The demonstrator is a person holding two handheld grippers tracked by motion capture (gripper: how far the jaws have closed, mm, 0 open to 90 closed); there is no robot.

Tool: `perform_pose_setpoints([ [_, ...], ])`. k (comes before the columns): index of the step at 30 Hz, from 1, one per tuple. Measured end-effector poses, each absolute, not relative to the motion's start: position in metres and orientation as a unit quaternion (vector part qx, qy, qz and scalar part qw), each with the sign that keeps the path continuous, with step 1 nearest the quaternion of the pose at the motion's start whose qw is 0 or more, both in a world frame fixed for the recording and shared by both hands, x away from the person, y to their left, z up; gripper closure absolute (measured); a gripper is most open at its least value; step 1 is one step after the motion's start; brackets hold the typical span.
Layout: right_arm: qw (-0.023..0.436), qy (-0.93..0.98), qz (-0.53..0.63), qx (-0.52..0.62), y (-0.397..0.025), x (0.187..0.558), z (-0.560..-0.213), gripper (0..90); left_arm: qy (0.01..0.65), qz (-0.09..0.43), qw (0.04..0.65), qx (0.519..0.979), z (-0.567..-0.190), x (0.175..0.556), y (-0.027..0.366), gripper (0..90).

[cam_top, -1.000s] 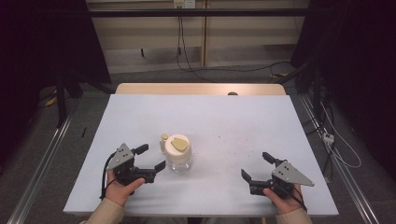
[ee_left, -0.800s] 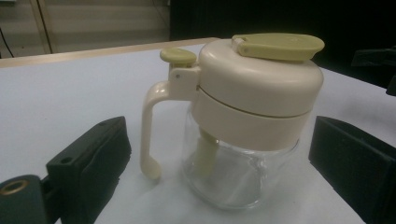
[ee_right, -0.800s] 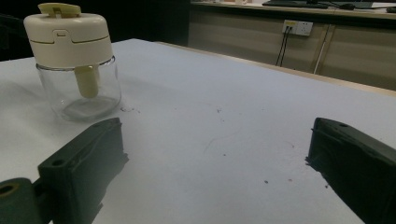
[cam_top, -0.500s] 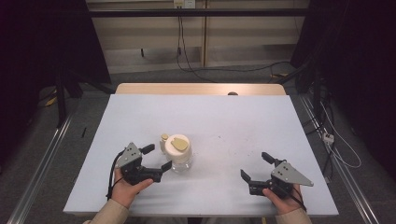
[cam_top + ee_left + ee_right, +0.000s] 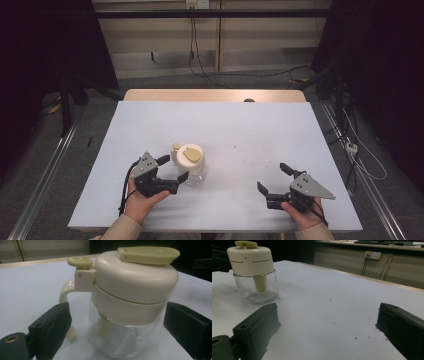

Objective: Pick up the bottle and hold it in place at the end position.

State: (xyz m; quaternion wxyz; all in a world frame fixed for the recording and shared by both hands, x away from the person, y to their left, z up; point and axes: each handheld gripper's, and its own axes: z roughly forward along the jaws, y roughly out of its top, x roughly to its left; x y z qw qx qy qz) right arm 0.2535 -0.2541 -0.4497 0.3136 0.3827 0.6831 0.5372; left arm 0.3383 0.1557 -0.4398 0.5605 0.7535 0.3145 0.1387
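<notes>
Left gripper (image 5: 172,168) has closed in around jar (image 5: 190,163)

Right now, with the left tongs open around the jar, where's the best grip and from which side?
Probably the clear glass body of the jar, below the cream lid. Come in level from the person's side, as the left tongs already do, jaws straddling it. The upright, round wall gives opposing faces; the lid looks hinged and the handle sticks off to one side.

The jar's (image 5: 125,335) base, perhaps resting flat, is cut off below.
</notes>
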Motion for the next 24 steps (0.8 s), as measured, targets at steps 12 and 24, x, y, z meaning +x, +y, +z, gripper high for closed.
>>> perform_pose_setpoints([
  [12,0.312,0.685,0.536,0.382,-0.253,0.254,-0.450,3.3,0.312,0.145,0.552,0.760,-0.442,0.338,0.146,7.6],
  [24,0.312,0.687,0.534,0.381,-0.252,0.254,-0.450,3.4,0.317,0.153,0.546,0.760,-0.445,0.338,0.130,7.1],
])
